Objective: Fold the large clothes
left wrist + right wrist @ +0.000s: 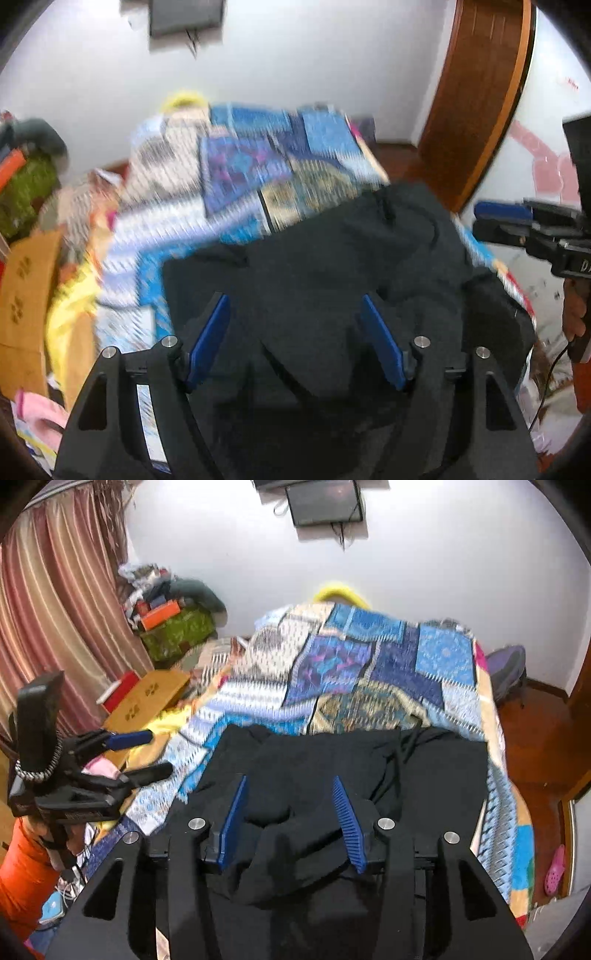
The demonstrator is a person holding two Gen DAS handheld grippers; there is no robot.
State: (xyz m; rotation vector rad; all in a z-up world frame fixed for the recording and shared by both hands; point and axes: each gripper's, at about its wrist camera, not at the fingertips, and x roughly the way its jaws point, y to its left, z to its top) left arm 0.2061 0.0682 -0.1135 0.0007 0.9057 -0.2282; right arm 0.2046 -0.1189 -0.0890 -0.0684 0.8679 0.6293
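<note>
A large black garment [332,266] lies crumpled on the near end of a bed; it also shows in the right wrist view [332,760]. My left gripper [295,314] is open above the garment, its blue pads [208,339] wide apart with nothing between them. It also shows at the left of the right wrist view [155,751]. My right gripper [290,797] is open over a raised fold of the black cloth, which sits between the blue pads [349,823] without being pinched. It shows at the right edge of the left wrist view [480,219].
A blue patchwork bedspread [369,664] covers the bed. Cardboard boxes [151,698], a green bag [177,631] and piled items stand at the left by a striped curtain [55,609]. A wooden door [480,92] and wood floor [535,731] are at the right. A pink shoe [554,871] lies on the floor.
</note>
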